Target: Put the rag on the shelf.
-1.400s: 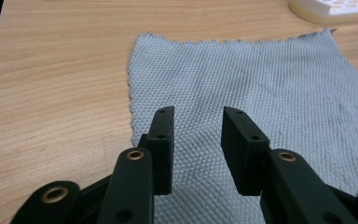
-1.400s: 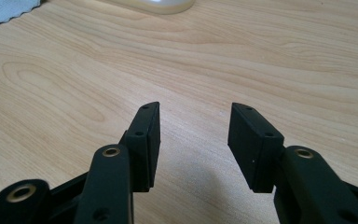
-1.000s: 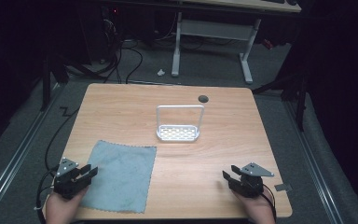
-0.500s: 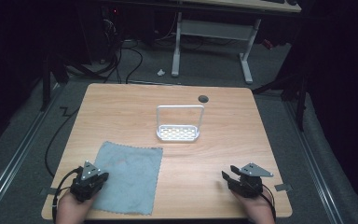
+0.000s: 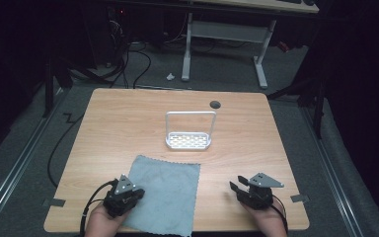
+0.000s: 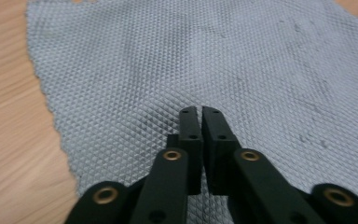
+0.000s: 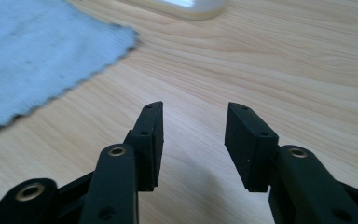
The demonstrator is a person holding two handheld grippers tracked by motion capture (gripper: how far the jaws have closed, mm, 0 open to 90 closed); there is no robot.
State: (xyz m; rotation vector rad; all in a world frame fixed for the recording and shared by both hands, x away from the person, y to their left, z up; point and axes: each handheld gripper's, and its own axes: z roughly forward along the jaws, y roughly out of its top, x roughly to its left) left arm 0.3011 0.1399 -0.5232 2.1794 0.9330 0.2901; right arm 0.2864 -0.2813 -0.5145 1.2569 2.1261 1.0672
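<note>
A grey-blue waffle-weave cloth (image 5: pixel 165 190) lies flat at the table's near edge, left of centre. My left gripper (image 5: pixel 138 192) rests over the cloth's left part. In the left gripper view its jaws (image 6: pixel 200 110) stand a thin slit apart above the cloth (image 6: pixel 168 60), having just opened a little, and no fold shows between them. My right gripper (image 5: pixel 234 186) hovers low over bare wood at the near right. Its jaws (image 7: pixel 193 109) are open with nothing between them and have just closed slightly. The cloth's corner (image 7: pixel 28 51) lies to their left.
A small white wire rack (image 5: pixel 189 139) with a perforated base stands mid-table, beyond the cloth; its base edge (image 7: pixel 182 7) shows ahead of the right gripper. The wooden table (image 5: pixel 128 123) has a round cable hole (image 5: pixel 215 104) at the back. Desk legs and cables stand on the floor behind.
My left gripper has slid to the right along the near edge, and the cloth has shifted right with it. The right gripper has stayed in place.
</note>
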